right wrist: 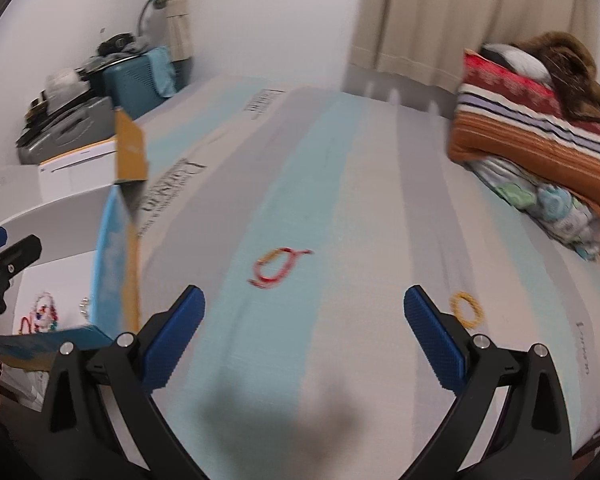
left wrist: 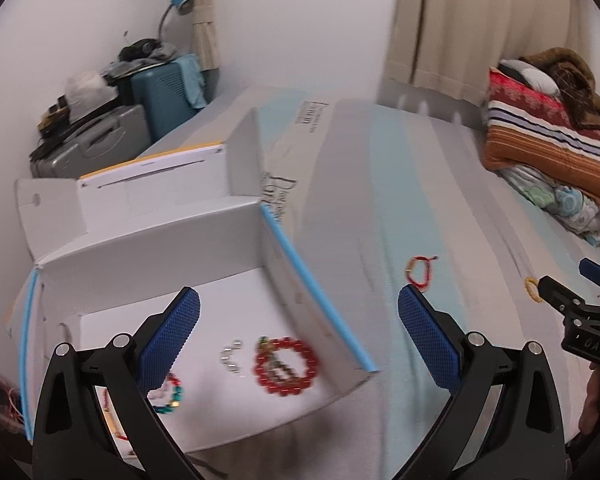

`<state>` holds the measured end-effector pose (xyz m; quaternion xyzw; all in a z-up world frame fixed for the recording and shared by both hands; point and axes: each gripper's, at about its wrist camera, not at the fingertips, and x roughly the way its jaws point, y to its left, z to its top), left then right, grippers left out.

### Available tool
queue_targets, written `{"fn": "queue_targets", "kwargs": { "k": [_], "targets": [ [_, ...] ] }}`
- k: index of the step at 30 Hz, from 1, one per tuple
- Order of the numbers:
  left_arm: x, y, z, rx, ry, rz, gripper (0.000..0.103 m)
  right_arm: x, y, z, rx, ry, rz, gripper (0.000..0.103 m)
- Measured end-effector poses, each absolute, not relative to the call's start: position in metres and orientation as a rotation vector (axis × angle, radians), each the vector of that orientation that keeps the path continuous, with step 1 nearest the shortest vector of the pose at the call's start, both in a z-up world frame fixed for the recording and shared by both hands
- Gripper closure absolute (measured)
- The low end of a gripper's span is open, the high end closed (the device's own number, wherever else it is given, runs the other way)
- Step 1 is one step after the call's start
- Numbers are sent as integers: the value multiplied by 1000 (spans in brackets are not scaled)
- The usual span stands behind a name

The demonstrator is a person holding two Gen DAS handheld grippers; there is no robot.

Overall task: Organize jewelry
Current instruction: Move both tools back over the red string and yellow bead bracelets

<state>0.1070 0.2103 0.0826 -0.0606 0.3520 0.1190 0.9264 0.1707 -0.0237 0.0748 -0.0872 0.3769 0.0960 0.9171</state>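
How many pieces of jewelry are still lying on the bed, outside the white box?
2. A red cord bracelet lies on the light blue stripe of the bedcover, and a yellow beaded ring-shaped bracelet lies further right. More could be hidden beyond the views.

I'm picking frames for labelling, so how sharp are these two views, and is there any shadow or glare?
Left wrist view: red bead bracelet in the white cardboard box is motion-smeared, edges bowed by fisheye. Right wrist view: red cord bracelet and yellow bead ring blurred; a soft dark shadow lies on the striped bedsheet. No glare.
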Motion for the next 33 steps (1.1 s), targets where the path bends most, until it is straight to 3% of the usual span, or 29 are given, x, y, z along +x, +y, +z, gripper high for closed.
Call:
{"fn": "queue_targets", "kwargs": {
  "k": [15, 33],
  "targets": [
    [142, 119, 69, -72, 736, 108, 6, 174, -136, 63, -105, 772, 90, 7],
    [221, 46, -20, 50, 764, -11, 6, 232, -212, -21, -138, 894, 41, 7]
  ]
}}
